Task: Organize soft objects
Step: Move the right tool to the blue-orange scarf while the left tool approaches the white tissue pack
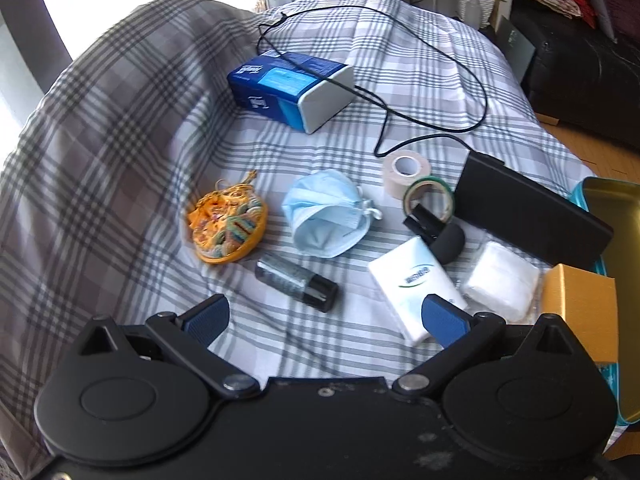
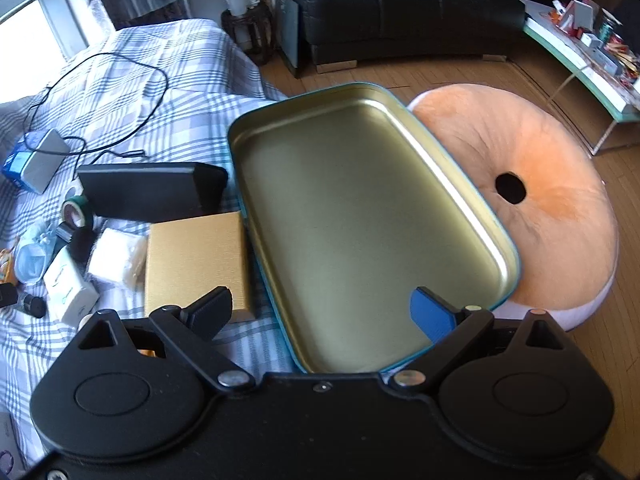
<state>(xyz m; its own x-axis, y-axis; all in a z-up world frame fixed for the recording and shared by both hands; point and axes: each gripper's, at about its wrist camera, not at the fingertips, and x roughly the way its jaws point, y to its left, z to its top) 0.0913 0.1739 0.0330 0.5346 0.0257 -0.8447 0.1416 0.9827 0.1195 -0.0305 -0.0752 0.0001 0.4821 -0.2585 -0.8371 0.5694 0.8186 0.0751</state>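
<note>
face mask (image 1: pixel 328 214) on checked cloth (image 1: pixel 120 160), tin tray (image 2: pixel 360 216) bare, both tools wide open, holding nothing

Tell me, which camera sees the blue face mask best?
The left wrist camera: the face mask lies crumpled in the middle of its picture, whole and unblocked. The right wrist camera catches it only small and squashed at the left edge.
</note>
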